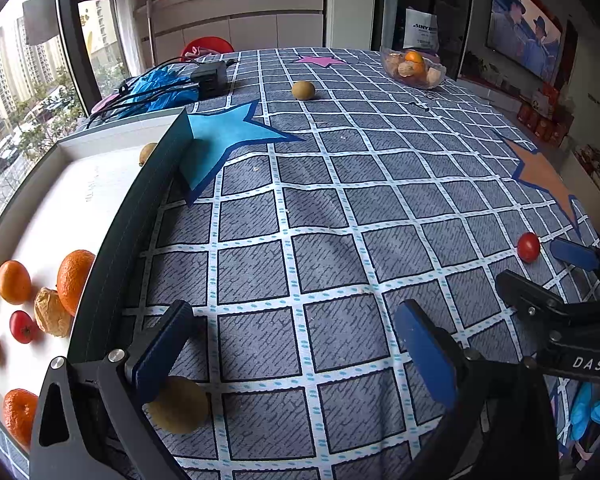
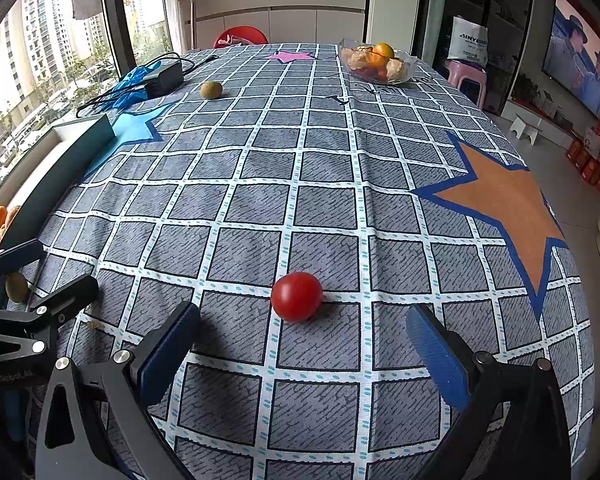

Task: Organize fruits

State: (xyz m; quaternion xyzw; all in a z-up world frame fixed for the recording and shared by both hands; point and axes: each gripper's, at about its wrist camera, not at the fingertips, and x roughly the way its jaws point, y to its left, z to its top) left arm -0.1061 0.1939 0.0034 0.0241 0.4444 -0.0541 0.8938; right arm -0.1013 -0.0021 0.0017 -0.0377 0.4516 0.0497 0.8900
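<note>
Both grippers hover low over the checked cloth (image 2: pixel 324 168), and the sorting looks partly done. The tray (image 1: pixel 112 136) on the left already holds a fair haul: three oranges (image 1: pixel 13 282), one tomato (image 1: pixel 22 326), two wrinkled pale fruits (image 1: pixel 51 312), and one brownish fruit peeking over the far wall, hard to name.

Left gripper (image 1: pixel 296 350), jaws wide apart, holding nothing. A kiwi (image 1: pixel 178 404) lies on the cloth right by its left finger, just outside the tray wall, likely the next pick on this side.

Right gripper (image 2: pixel 300 356), also spread open and empty. A tomato (image 2: pixel 297 297) sits just ahead of it, lined up between the fingers but not yet inside them.

So what's left? By my count three loose pieces on the cloth: two kiwis, the near one and a far kiwi (image 2: pixel 211 90) by the charger (image 2: pixel 165 76), plus that one tomato. The glass bowl (image 2: pixel 410 65) at the back holds an orange and several pale fruits; I can't count those.
</note>
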